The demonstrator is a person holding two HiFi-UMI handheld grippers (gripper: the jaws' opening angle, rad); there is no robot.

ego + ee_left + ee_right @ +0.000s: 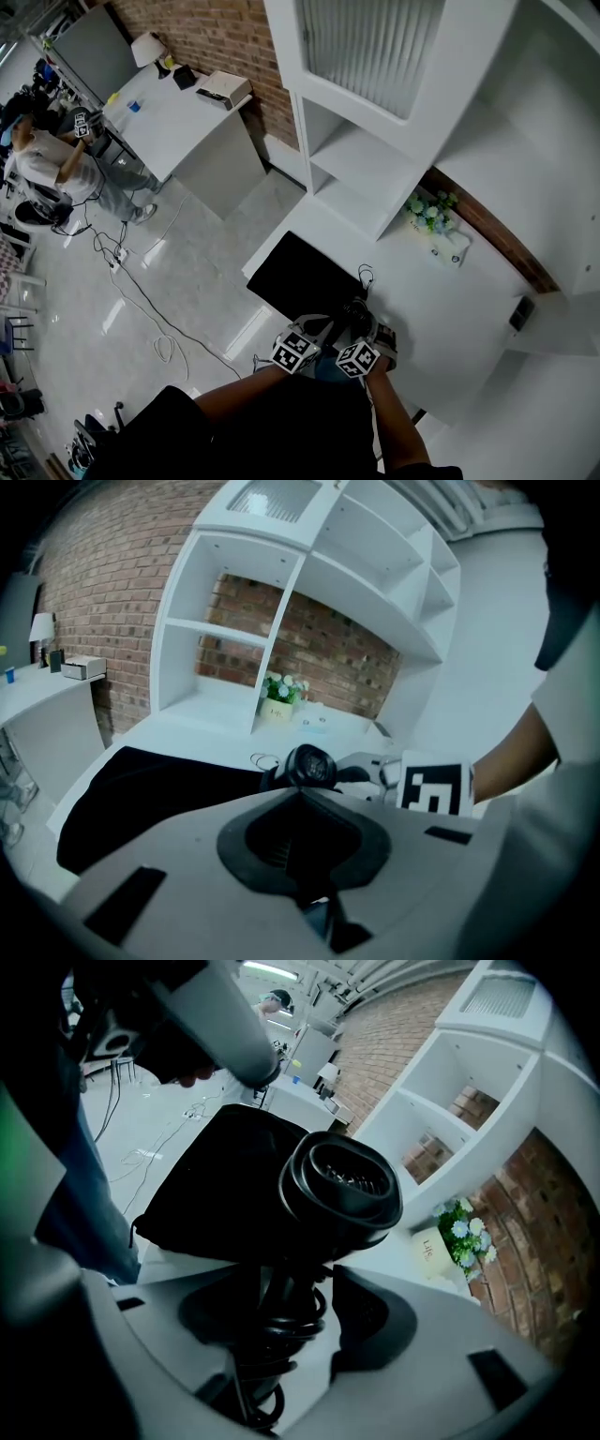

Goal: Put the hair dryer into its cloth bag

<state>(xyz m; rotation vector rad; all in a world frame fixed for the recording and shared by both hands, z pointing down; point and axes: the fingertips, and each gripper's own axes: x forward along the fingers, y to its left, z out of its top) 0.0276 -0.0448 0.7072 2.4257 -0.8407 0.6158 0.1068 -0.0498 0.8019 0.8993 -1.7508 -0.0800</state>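
Observation:
The black cloth bag (302, 274) lies flat on the white table (441, 309), and it also shows in the left gripper view (150, 794). The black hair dryer (339, 1185) stands with its nozzle facing the camera. Its handle and wound cord (272, 1321) sit between the jaws of my right gripper (281, 1279), which holds them wide. In the head view the dryer (357, 312) is at the bag's near right corner, with my right gripper (367, 328) behind it. My left gripper (300, 794) is shut at the bag's near edge (328, 325), and I see nothing between its tips.
A white shelf unit (370, 159) stands against the brick wall behind the table, with a small pot of flowers (428, 214) beside it. A second white table (178, 117) and a person (56, 159) are at the far left. Cables (141, 291) trail over the floor.

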